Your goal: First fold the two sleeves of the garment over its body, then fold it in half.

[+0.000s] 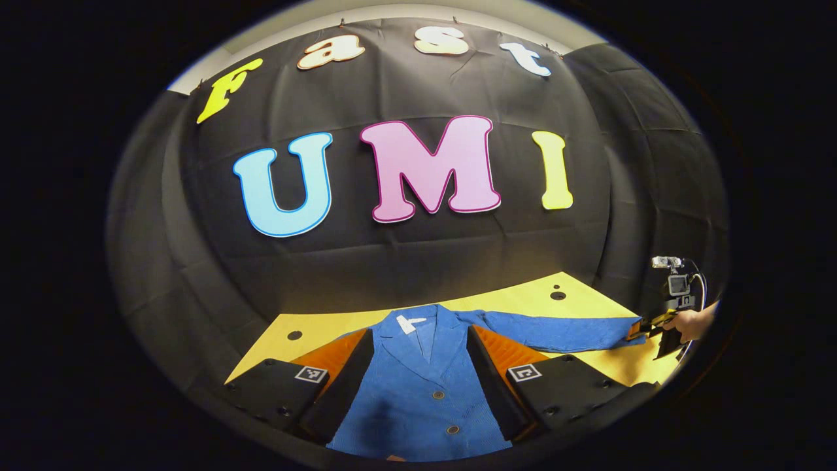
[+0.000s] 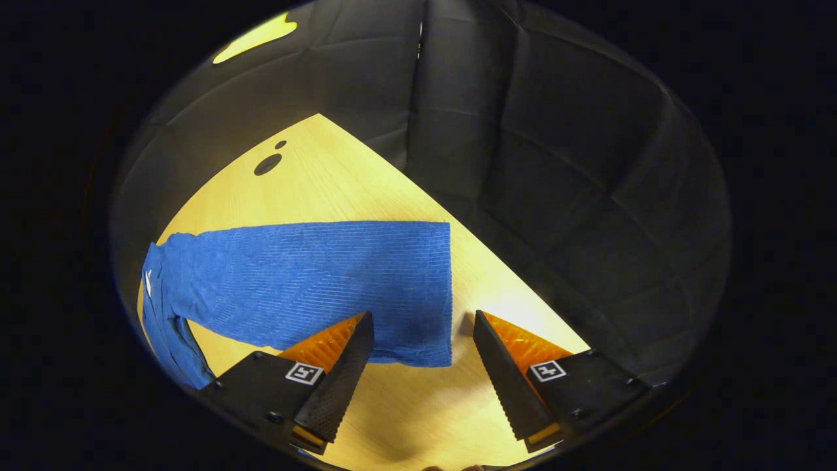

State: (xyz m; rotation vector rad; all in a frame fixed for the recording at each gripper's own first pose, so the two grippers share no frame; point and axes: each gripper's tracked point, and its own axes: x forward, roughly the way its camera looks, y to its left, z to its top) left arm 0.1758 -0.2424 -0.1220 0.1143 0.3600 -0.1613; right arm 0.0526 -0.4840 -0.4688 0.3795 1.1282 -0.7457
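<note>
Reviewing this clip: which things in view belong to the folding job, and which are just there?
Belongs to the job:
- blue jacket, lying flat, buttoned
- its outstretched sleeve
- left gripper, open over the jacket body
- right gripper, open at the cuff

Just there:
- wooden table
- table holes

Bright overhead light – sharp centre, fisheye bending at edges.

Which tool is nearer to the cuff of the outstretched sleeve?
Right. The right tool is open, its fingers straddling the cuff of the blue jacket's sleeve on the wooden table. The left tool is open over the jacket's buttoned front, away from that cuff.
</note>
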